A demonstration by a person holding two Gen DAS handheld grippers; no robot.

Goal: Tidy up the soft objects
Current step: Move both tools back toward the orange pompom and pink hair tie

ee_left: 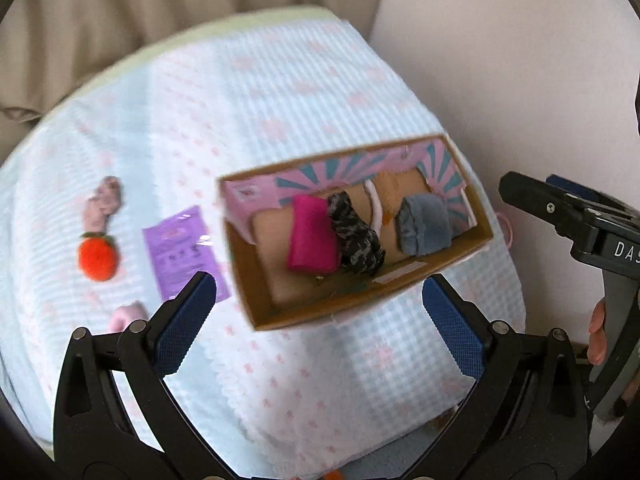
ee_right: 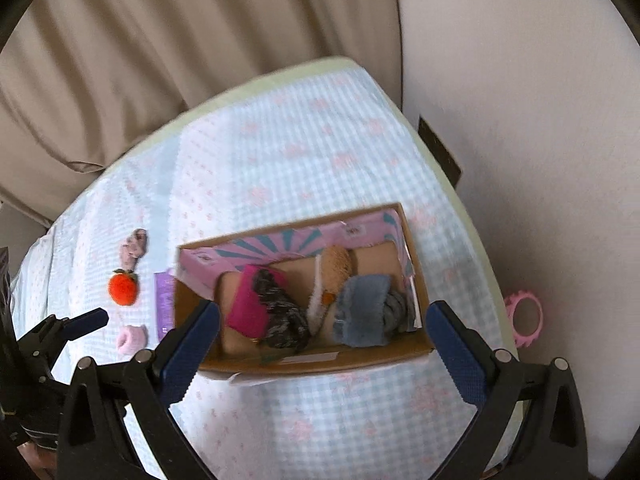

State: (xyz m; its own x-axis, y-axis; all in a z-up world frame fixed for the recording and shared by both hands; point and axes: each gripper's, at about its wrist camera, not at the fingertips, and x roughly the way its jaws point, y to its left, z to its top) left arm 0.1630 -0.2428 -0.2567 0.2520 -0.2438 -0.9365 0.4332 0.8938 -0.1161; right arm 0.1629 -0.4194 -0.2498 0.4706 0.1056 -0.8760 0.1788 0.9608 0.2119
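soft items, seemingly socks, fill box (ee_right: 304,362) ahead of both wide-open, empty tools (ee_left: 320,312) (ee_right: 322,344).

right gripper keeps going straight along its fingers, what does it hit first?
Likely the cardboard box, near wall or the soft items inside, such as the magenta cloth. The right gripper is open and empty, framing the box. Depth is unclear.

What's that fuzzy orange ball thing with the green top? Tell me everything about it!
The orange pom-pom is a round, fluffy ball that looks like felt or yarn, with a small dark green leafy cap on top, so it resembles a little fruit. It lies on the checked blue-and-white cloth, left of the cardboard box and outside it. A pale pink scrunchie lies just above it, near or touching its cap. A purple packet sits to its right. No gripper touches it.
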